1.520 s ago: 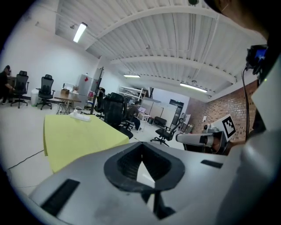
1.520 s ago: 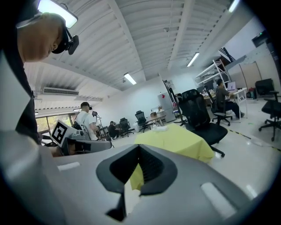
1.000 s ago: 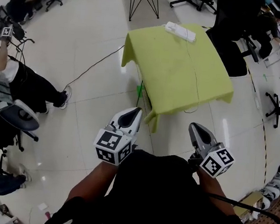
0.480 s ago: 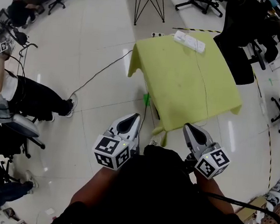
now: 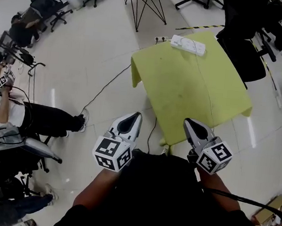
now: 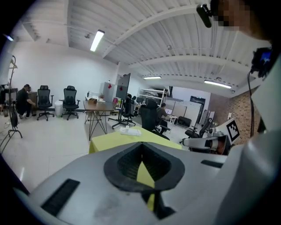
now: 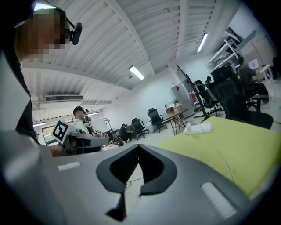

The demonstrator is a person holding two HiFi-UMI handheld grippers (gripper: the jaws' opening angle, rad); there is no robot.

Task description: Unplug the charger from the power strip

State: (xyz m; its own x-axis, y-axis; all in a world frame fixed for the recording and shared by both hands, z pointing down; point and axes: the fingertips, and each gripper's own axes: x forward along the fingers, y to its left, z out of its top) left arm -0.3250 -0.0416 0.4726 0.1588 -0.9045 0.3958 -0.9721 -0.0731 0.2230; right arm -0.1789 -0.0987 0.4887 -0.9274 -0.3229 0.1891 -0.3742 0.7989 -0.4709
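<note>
**Desk nearer to both tongs than a second ago**

Since a second ago the view has closed in: the desk [image 5: 193, 90], under its yellow-green cloth, now sits lower in the head view, and its near corner lies between the two tong tips. The left tongs [image 5: 138, 115] and right tongs [image 5: 186, 121] hang side by side over the floor, just short of the desk's near edges. Both are pressed together with nothing between them. The white power strip [image 5: 188, 45] lies flat along the desk's far edge, well apart from both tongs. In the right gripper view a small white charger [image 7: 192, 126] stands up from the strip. A thin pale cable [image 5: 200, 78] runs from the strip across the cloth toward the near edge.
</note>
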